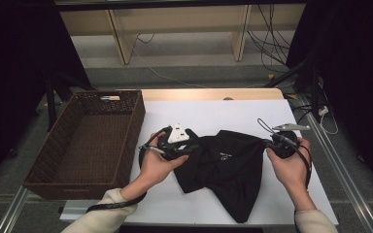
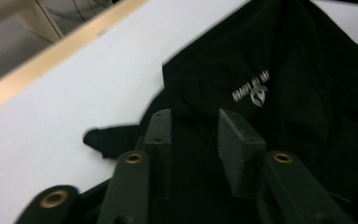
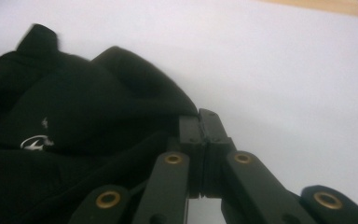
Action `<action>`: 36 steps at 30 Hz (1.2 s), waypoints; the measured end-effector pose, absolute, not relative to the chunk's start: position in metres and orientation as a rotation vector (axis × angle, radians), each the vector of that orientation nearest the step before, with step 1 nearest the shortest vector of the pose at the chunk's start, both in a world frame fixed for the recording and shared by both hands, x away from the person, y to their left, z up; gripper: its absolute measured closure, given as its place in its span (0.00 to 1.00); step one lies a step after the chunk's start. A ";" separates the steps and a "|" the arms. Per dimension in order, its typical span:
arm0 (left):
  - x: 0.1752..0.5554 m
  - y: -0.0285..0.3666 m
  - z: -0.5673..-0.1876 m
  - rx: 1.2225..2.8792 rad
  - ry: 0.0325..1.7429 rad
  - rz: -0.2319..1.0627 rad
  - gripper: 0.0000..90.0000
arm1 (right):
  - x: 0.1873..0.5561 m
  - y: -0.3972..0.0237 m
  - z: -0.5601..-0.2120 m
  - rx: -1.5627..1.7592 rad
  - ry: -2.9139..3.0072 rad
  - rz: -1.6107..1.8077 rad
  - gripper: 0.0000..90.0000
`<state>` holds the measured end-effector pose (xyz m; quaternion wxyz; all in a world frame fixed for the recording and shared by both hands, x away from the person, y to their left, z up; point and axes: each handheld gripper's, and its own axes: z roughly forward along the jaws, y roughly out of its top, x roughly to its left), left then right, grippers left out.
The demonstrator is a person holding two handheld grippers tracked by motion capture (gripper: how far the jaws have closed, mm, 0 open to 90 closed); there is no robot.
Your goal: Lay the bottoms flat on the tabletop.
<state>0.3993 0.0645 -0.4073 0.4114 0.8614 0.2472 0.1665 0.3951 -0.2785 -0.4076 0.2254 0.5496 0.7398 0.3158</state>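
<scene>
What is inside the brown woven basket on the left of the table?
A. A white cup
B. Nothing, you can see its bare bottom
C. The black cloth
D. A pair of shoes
B: the high view shows the basket with its woven bottom bare, while the black cloth lies outside it on the white table.

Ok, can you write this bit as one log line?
black fabric garment on white table | left gripper open over it | right gripper shut on its edge

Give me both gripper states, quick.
Left gripper: open, jaws apart over the black garment.
Right gripper: shut on the garment's edge.
</scene>
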 end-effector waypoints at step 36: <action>0.386 0.044 -0.447 2.418 0.535 0.329 0.99 | 0.390 -0.274 -0.445 1.562 2.361 0.623 1.00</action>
